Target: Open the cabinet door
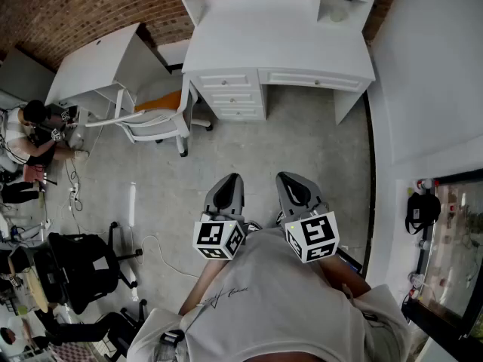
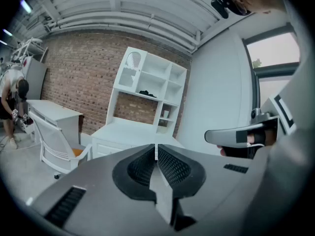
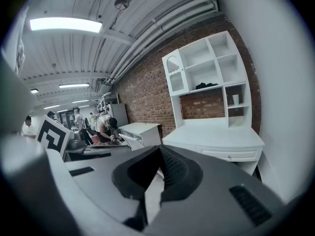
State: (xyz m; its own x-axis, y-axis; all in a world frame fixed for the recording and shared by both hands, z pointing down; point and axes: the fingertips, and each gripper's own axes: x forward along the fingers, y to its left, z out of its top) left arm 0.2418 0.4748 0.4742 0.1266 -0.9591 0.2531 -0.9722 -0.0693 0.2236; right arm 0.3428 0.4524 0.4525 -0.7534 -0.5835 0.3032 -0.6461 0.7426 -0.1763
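The cabinet door [image 3: 176, 76] is the small white panel with an arched window. It sits in the upper left corner of the shelf unit [image 3: 211, 68] that stands on the back of the white desk [image 1: 279, 44]. As far as I can judge, it lies flush with its frame, so it is closed and nothing of the task is done yet. The whole job is left: walk up to the desk, bring one gripper to the free edge of the door, take hold, and swing it out. I cannot make out a knob or handle from here.

Both tools are well apart from the desk, held low in front of me and pointing toward it. The left gripper [image 1: 229, 185] has its jaws pressed together with nothing between them, and so does the right gripper [image 1: 294, 184].

The drawers [image 1: 234, 93] are in the left half of the desk front. A white chair [image 1: 155, 119] stands just left of the desk, and a second desk [image 1: 98, 62] stands further left. Far to the left of the desk a person [image 1: 34, 138] is bent over near the floor.

The floor between me and the desk is bare, so I see nothing in the way. The chair is only near the desk's left corner, and the wall [image 1: 430, 66] is close on its right.
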